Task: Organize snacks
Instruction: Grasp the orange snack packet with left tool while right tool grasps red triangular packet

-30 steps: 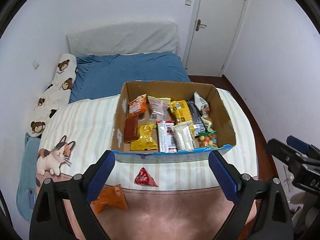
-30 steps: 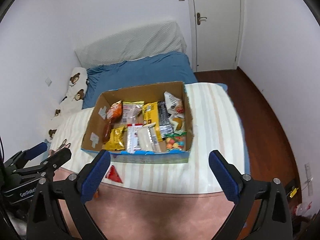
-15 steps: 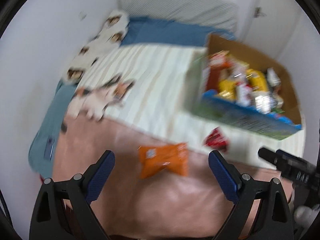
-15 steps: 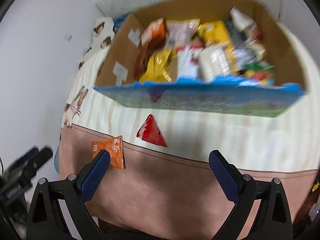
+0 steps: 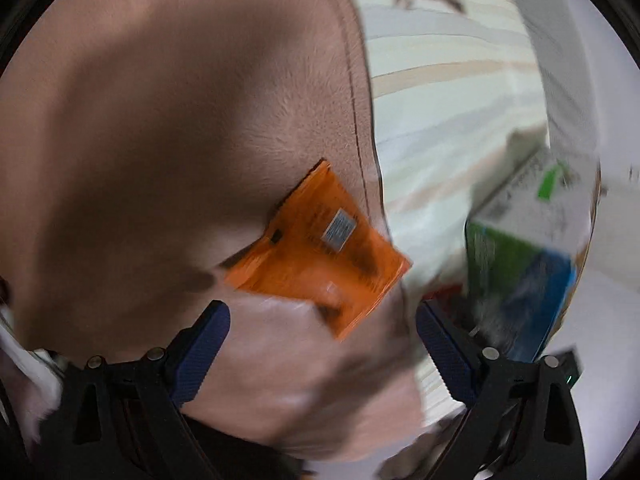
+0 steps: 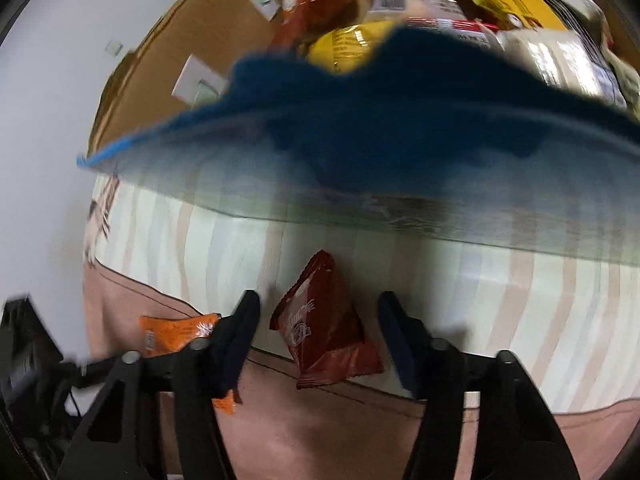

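Your right tongs (image 6: pixel 320 320) stand wide, one finger on each side of the red packet (image 6: pixel 326 322), and neither pad touches it. The red packet lies on the striped sheet (image 6: pixel 480 280), with its lower edge reaching the seam where the pink blanket (image 6: pixel 320 432) begins. Left of your right tongs lies the orange packet (image 6: pixel 176 332), partly hidden behind the left finger, on the pink blanket just beside that seam. Just beyond the red packet stands the box (image 6: pixel 360 140), its blue front wall blurred and filling the middle of the right wrist view. Over that wall you can see the snacks (image 6: pixel 360 36) packed inside: orange, yellow, white and red wrappers lying close together against the brown cardboard.

Your left tongs (image 5: pixel 322 334) are also wide and hold nothing. The orange packet (image 5: pixel 320 252) lies flat just ahead of them, between the lines of the two fingers but apart from both pads, with its small label facing up. It rests on the pink blanket (image 5: pixel 160 140), and one corner comes up to the seam with the striped sheet (image 5: pixel 440 100). To the right of the right finger you see the box (image 5: pixel 520 248), much blurred, showing green, white and blue print. A small patch of red shows at its foot; it is too blurred to tell more.
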Motion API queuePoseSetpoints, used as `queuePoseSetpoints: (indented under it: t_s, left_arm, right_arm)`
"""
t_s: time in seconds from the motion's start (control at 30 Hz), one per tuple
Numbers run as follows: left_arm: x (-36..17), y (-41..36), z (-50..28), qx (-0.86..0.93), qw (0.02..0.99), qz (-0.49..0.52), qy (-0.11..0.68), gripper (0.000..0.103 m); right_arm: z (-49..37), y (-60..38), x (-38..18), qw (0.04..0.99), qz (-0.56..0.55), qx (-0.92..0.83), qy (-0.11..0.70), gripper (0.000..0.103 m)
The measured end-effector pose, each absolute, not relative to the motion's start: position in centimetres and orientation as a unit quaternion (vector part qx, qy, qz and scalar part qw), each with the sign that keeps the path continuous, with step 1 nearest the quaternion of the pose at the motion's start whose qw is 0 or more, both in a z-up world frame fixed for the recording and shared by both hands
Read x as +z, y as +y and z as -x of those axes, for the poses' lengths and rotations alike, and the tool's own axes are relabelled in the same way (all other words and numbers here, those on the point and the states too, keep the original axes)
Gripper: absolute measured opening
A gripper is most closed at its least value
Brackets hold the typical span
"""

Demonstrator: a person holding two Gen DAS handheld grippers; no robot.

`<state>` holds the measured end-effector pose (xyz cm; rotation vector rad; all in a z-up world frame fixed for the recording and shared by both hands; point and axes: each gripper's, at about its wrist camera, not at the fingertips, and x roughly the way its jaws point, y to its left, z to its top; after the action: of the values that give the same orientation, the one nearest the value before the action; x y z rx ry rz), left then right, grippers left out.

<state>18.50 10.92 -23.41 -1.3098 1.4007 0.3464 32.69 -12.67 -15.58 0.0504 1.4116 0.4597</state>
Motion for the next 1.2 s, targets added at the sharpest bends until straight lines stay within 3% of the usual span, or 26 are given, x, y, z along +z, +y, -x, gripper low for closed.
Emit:
queuePoseSetpoints:
  t_s: [0.03,0.23,0.5,0.67,0.7,0.8,1.03,1.2]
  left_arm:
    - [-24.2,10.9,-19.0,0.15,0.551,0.565,0.595,0.094]
    - [-26.1,9.5,-21.7,0.174,0.555,0.543,0.606,0.089]
    - [-23.8,0.4,-26.5,0.083,0.687,0.215,0.689,0.084]
    - [-23.8,-5.0,-25.9,0.011,0.703,0.065,0.708,0.084]
    - [-23.7,-5.5,-25.4,0.006,0.702,0.051,0.711,0.084]
    - [-22.3,-4.5,-23.8,0.01,0.697,0.106,0.709,0.084]
    - [-19.9,2.6,-23.0,0.082,0.665,0.395,0.629,0.085]
    - [-23.5,2.7,-26.5,0.134,0.627,0.402,0.654,0.085]
  right_arm:
    - [-32.3,-12.4,-15.7,0.737,-0.002,0.212,0.641,0.043]
    - [-29.7,-13.4,-16.0,0.735,0.054,0.219,0.64,0.043]
    - [-26.4,-18.9,-16.1,0.721,0.049,0.194,0.664,0.042]
    - [-25.1,-22.5,-17.0,0.707,-0.003,0.172,0.686,0.044]
    - [-25.2,-23.1,-17.2,0.702,-0.021,0.168,0.692,0.048]
    - [-25.4,-24.4,-17.6,0.692,-0.058,0.154,0.703,0.079]
    - [-25.5,-25.9,-16.6,0.7,-0.096,0.142,0.693,0.088]
    - [-26.3,-27.2,-15.6,0.693,-0.11,0.138,0.699,0.088]
